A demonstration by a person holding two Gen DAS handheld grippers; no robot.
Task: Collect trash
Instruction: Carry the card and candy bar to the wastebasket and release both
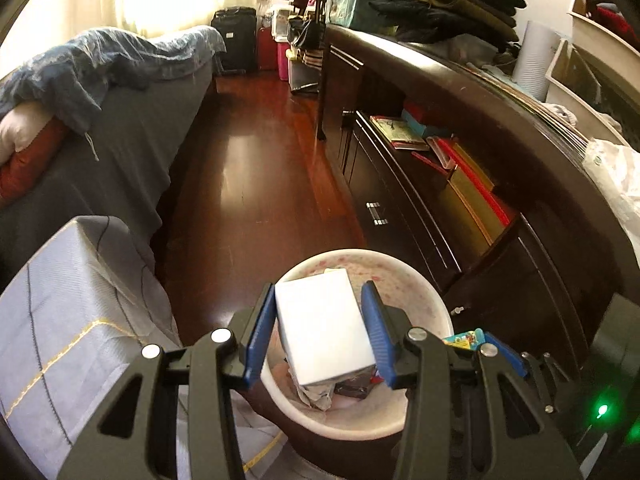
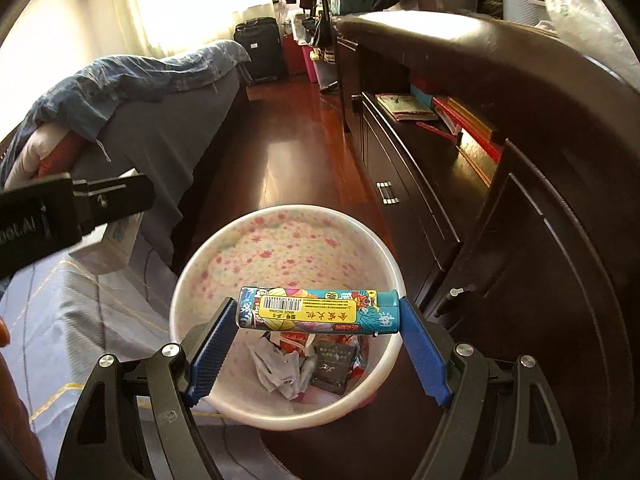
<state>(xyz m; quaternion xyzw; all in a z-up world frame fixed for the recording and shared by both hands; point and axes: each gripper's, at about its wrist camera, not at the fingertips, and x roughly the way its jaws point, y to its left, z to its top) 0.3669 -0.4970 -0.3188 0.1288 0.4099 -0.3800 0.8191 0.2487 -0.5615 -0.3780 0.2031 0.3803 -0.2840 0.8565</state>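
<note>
Between the bed (image 1: pixel 120 152) and the dark cabinet (image 1: pixel 460 208), on the wooden floor (image 1: pixel 256 168), a flowered white bin (image 2: pixel 280 248), mouth up to take rubbish, crumpled paper (image 2: pixel 276 368) and wrappers already at its bottom. Above its opening, left claw (image 1: pixel 324 328) clamped on a white box (image 1: pixel 324 328), presumably poised for dropping in. Likewise over the bin, right claw (image 2: pixel 320 316) gripped end to end on a colourful lighter (image 2: pixel 320 312), crosswise, probably ready for release.
</note>
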